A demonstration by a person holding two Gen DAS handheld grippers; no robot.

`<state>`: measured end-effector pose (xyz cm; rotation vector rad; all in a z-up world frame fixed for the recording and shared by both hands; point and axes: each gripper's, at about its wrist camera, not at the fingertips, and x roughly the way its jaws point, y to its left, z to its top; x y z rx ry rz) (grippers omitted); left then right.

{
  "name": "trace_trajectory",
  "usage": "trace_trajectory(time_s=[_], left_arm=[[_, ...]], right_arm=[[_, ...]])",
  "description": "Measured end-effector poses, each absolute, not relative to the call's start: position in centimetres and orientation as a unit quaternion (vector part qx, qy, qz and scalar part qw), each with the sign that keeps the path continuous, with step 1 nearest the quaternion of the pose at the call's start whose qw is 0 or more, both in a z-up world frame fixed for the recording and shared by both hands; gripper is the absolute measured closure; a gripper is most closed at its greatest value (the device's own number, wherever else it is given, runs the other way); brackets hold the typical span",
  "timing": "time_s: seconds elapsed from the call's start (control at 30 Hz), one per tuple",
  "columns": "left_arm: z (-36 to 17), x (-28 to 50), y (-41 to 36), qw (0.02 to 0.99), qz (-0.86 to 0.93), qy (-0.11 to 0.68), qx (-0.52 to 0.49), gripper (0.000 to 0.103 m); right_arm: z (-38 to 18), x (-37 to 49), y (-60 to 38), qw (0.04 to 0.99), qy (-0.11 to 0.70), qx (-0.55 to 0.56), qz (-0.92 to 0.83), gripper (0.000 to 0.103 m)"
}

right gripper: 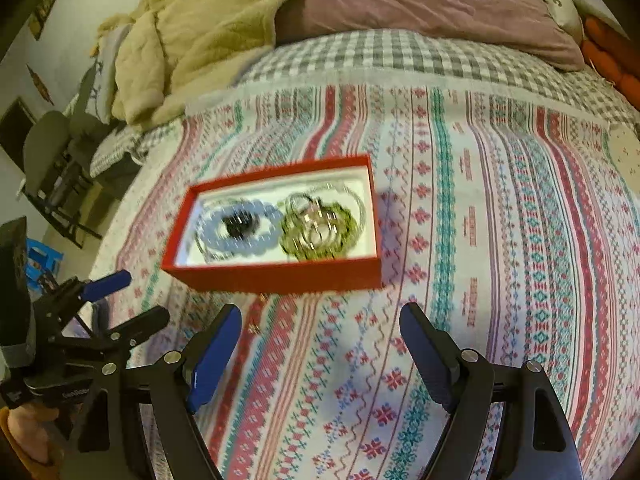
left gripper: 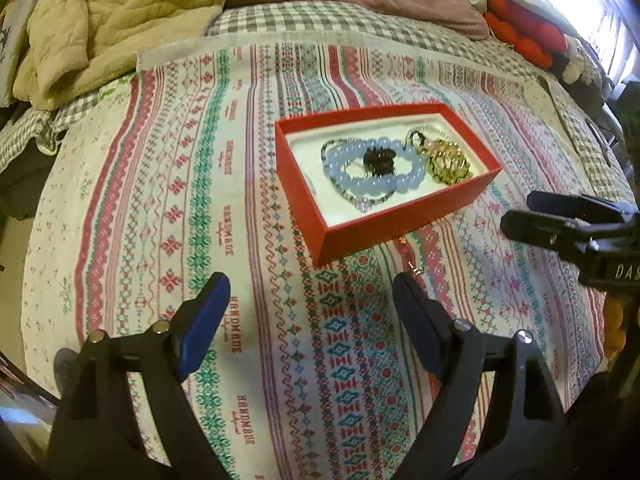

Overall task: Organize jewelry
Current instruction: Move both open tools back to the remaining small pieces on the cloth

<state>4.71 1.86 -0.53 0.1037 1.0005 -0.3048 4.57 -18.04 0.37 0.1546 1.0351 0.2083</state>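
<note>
Both grippers hovered with their fingers spread wide and empty: the left gripper [left gripper: 311, 296] and the right gripper [right gripper: 320, 328] above the patterned cloth [left gripper: 248, 360]. Just beyond, a small chain [left gripper: 408, 254] lay beside the red box [left gripper: 400, 224] holding a blue bracelet [left gripper: 344, 178] and gold pieces [left gripper: 450, 164].

Red box [left gripper: 384, 224] holds pale-blue beads [left gripper: 372, 168]; striped red-green patterned cloth [left gripper: 200, 200] beneath.
</note>
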Motion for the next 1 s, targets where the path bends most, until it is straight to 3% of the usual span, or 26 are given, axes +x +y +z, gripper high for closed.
trace_trajectory(time_s=[0.03, 0.1, 0.13, 0.17, 0.2, 0.27, 0.37, 0.8, 0.83, 0.93, 1.0], left_arm=[[-0.8, 4.9, 1.8, 0.863, -0.143, 0.482, 0.046, 0.022], [-1.4, 5.1, 1.6, 0.859, -0.142, 0.491, 0.036, 0.046], [-1.7, 5.3, 1.4, 0.855, -0.144, 0.497, 0.028, 0.053], [-1.9, 5.4, 1.3, 0.852, -0.147, 0.502, 0.021, 0.067], [-2.2, 5.5, 1.1, 0.848, -0.152, 0.507, 0.014, 0.079], [-2.7, 5.7, 0.5, 0.840, -0.168, 0.516, 0.001, 0.090], [-3.0, 6.2, -0.3, 0.840, -0.176, 0.514, 0.000, 0.092], [-3.5, 8.1, -1.1, 0.853, -0.184, 0.489, -0.002, 0.092], [-3.6, 7.9, -1.2, 0.851, -0.191, 0.488, 0.002, 0.090], [-3.6, 7.5, -1.4, 0.847, -0.214, 0.486, 0.002, 0.072], [-3.4, 7.0, -1.6, 0.844, -0.230, 0.484, 0.001, 0.061]], right_arm=[[0.1, 4.6, -18.0, 0.860, 0.496, 0.072, 0.096, 0.020], [-0.6, 4.8, -17.9, 0.857, 0.502, 0.074, 0.088, 0.022], [-0.9, 4.9, -17.8, 0.856, 0.504, 0.076, 0.087, 0.029], [-1.2, 5.1, -17.7, 0.853, 0.509, 0.079, 0.087, 0.043], [-1.6, 5.5, -17.4, 0.848, 0.517, 0.081, 0.090, 0.051], [-2.2, 5.9, -17.0, 0.842, 0.526, 0.080, 0.093, 0.069], [-2.8, 6.6, -16.3, 0.838, 0.532, 0.074, 0.096, 0.074], [-3.0, 8.7, -16.4, 0.845, 0.517, 0.089, 0.106, 0.074], [-3.1, 8.8, -16.4, 0.843, 0.519, 0.092, 0.109, 0.074], [-3.1, 8.7, -16.6, 0.840, 0.522, 0.093, 0.114, 0.072], [-3.2, 8.6, -17.0, 0.838, 0.525, 0.098, 0.116, 0.059]])
